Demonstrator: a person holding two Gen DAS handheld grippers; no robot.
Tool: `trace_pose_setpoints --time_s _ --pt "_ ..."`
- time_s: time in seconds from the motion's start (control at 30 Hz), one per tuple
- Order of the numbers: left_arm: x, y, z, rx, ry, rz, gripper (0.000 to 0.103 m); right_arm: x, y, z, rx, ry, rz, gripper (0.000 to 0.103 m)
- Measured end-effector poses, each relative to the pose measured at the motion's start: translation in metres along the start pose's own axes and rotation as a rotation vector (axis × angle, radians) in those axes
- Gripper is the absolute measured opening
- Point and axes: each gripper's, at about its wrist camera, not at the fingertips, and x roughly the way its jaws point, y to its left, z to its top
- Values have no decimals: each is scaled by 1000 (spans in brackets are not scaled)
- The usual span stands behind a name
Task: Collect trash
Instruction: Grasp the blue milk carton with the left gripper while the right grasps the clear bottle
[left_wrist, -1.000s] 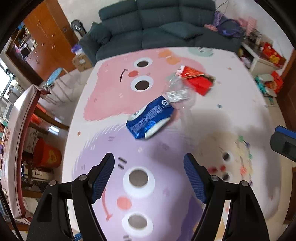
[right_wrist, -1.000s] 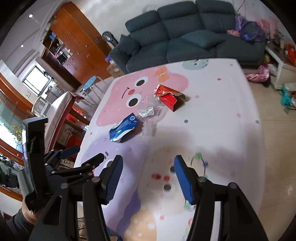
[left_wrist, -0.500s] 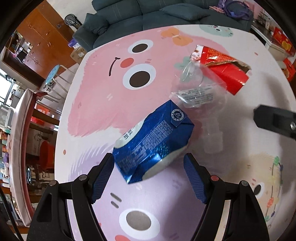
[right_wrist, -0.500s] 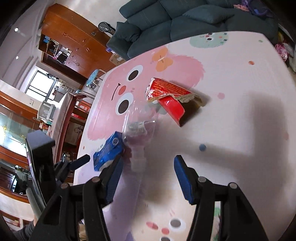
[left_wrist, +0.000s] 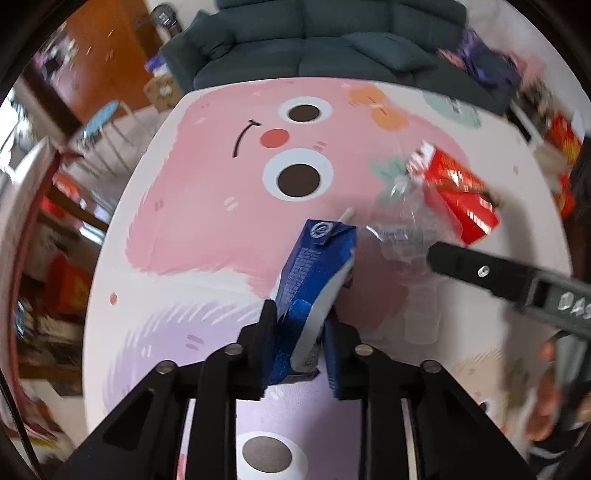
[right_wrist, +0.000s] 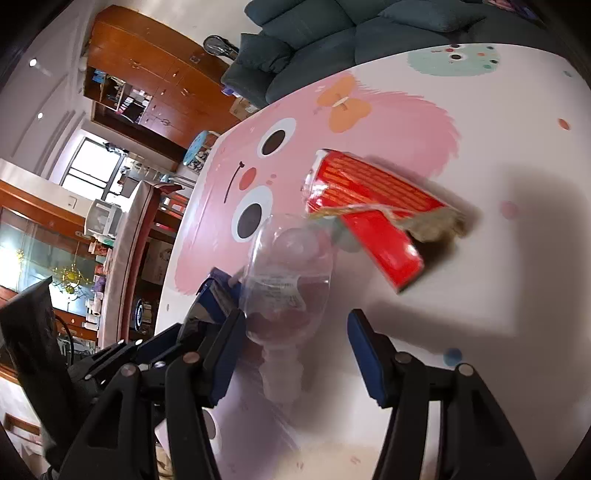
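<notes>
Left claw (left_wrist: 299, 354) closed down on the blue carton (left_wrist: 314, 280), pads pinching its lower end; the rest of the carton sticks out ahead of the fingers, straw end farthest away. Grip looks off-centre, on a crushed corner.

Right claw (right_wrist: 293, 354) wide open, holding nothing. The clear plastic bottle (right_wrist: 288, 291) lies between and just ahead of its fingers, neck toward me, body touching or nearly touching the left finger. Beyond the bottle and to the right, the torn red box (right_wrist: 369, 210) lies on the bench (right_wrist: 480, 147).

Risks as I judge them:
- Carton held by one squashed end: it may pivot or slip out when I lift, and any liquid left could squeeze out.
- Bottle is thin, round and see-through: closing off-centre could make it roll or squirt forward into the red box.
- The two claws sit near each other; the left claw shows just left of the right one, so closing or lifting carelessly could knock them together.
</notes>
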Motion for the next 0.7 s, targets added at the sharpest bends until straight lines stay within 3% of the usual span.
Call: trace_pose_setpoints --time_s 0.27,0.4,0.7 --pt "-1 36 -8 -190 9 -90 20 19 7 9 -26 -19 12 57" --pt "-3 39 -13 -214 9 -90 20 20 11 9 -40 -36 44 43" --pt "-14 35 -26 -233 -11 -110 19 -2 32 -4 -147 -81 69 43"
